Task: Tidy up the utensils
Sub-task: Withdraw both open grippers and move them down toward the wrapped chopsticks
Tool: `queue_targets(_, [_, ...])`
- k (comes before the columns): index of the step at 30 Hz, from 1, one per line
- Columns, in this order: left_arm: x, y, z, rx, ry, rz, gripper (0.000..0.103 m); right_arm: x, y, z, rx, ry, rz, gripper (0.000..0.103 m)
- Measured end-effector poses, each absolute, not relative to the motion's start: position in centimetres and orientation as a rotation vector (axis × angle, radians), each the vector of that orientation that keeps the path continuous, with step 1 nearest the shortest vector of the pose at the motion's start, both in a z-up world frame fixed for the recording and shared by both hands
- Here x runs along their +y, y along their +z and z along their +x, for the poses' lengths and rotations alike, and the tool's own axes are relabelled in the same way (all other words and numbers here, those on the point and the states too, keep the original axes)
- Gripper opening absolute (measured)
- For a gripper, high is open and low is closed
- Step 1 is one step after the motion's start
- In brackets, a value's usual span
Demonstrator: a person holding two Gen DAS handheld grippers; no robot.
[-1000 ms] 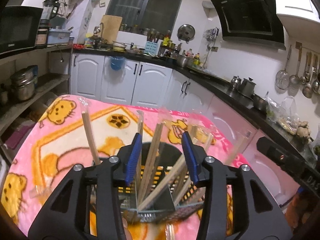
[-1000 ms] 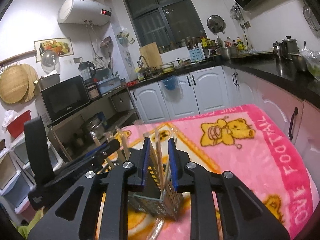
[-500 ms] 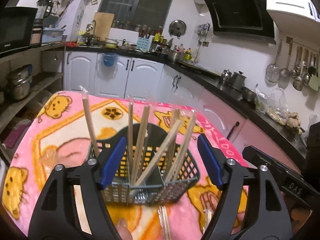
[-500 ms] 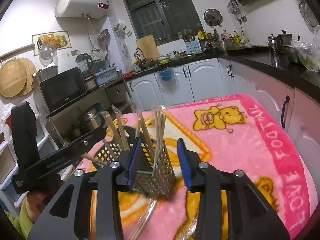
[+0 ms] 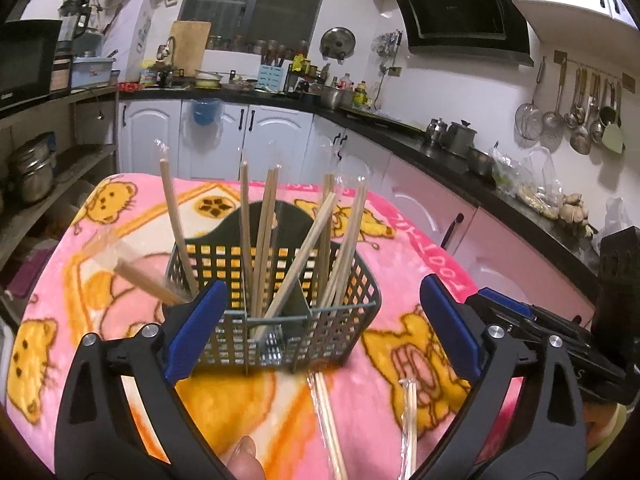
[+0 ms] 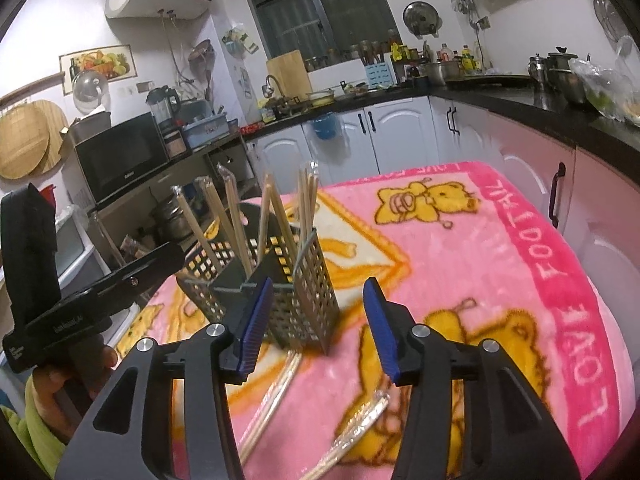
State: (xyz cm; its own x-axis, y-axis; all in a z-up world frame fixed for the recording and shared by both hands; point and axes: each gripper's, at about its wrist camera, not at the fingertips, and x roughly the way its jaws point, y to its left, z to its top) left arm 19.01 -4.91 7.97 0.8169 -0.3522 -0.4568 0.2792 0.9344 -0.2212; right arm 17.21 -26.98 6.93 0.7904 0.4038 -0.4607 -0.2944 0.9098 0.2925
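Note:
A dark mesh utensil basket (image 5: pixel 280 312) stands on the pink blanket (image 5: pixel 416 264) and holds several wrapped wooden chopsticks (image 5: pixel 260 232) upright. It also shows in the right wrist view (image 6: pixel 280 280). My left gripper (image 5: pixel 320 336) is open and empty, just in front of the basket. My right gripper (image 6: pixel 316 328) is open and empty, in front of the basket's corner. Two wrapped chopstick pairs (image 5: pixel 328 424) lie on the blanket in front of the basket; in the right wrist view they (image 6: pixel 360 424) lie below my gripper.
Another wrapped chopstick pair (image 5: pixel 132 272) lies on the blanket left of the basket. White kitchen cabinets (image 5: pixel 224 140) and a black counter (image 5: pixel 440 148) run behind and to the right. A shelf with a microwave (image 6: pixel 120 156) stands on the left.
Both grippers have opened wide and pulled back from the basket. The chopsticks they held between their jaws now stand in the basket.

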Motion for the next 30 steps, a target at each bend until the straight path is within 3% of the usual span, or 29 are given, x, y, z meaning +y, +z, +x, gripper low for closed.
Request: queue_targets(30, [-6.1, 2.3, 18.9, 0.671, -0.308, -0.094, 0.091, -28.0, 0.5, 16.2, 0.765, 0.341, 0.159, 0.049])
